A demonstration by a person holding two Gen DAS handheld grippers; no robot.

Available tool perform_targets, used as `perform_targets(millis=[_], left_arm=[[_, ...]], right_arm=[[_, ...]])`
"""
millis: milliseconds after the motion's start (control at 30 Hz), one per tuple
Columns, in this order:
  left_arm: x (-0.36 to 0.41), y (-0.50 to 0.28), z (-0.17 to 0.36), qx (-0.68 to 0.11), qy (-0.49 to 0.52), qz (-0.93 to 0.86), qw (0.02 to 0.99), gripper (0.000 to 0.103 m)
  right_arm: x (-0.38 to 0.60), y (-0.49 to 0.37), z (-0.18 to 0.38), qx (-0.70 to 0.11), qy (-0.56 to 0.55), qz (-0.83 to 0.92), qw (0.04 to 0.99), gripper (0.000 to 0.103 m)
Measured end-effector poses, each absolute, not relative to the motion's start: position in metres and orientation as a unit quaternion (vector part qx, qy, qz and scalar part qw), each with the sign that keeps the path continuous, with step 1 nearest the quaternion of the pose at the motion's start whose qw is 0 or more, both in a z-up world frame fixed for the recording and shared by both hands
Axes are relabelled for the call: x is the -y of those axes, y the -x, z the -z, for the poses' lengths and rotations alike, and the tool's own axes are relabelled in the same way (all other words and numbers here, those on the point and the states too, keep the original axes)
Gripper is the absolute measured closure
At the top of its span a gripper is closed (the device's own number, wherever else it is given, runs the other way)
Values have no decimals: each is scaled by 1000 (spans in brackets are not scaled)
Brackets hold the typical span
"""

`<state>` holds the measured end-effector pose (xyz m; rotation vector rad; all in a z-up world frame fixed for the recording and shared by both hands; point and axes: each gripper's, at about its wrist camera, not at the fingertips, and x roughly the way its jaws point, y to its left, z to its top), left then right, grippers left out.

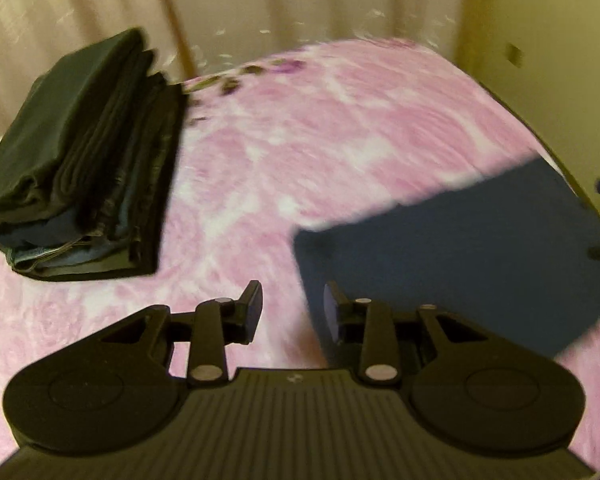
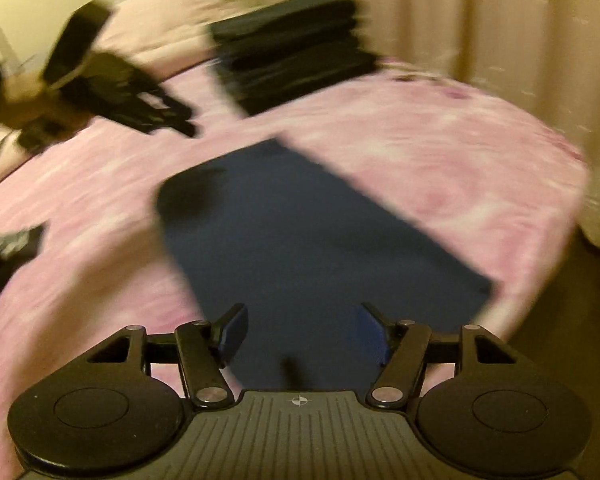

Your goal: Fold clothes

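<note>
A folded navy garment (image 1: 460, 248) lies flat on the pink bed cover (image 1: 300, 140); it also shows in the right wrist view (image 2: 300, 240). My left gripper (image 1: 292, 312) is open and empty above the cover, at the garment's left edge. My right gripper (image 2: 302, 334) is open and empty, hovering over the garment's near end. A stack of dark folded clothes (image 1: 84, 160) sits at the back left; it shows in the right wrist view (image 2: 292, 52) too. The left gripper's body (image 2: 112, 84) appears there, blurred, above the bed.
Beige curtains (image 1: 260, 0) hang behind the bed. A yellow wall (image 1: 560, 60) stands at the right. Dark items (image 2: 8, 248) lie at the bed's left edge in the right wrist view. The bed's right edge (image 2: 572, 208) drops to a dark floor.
</note>
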<state>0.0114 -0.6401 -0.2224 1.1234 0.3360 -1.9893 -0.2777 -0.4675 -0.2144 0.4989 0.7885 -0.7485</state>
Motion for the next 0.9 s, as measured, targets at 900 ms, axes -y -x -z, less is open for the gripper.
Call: perform_targets(millis=[900], left_arm=[[573,-1,260,-157,-484,776,372,67]], right_arm=[[447,275,215,-459,-241,361,775,15]])
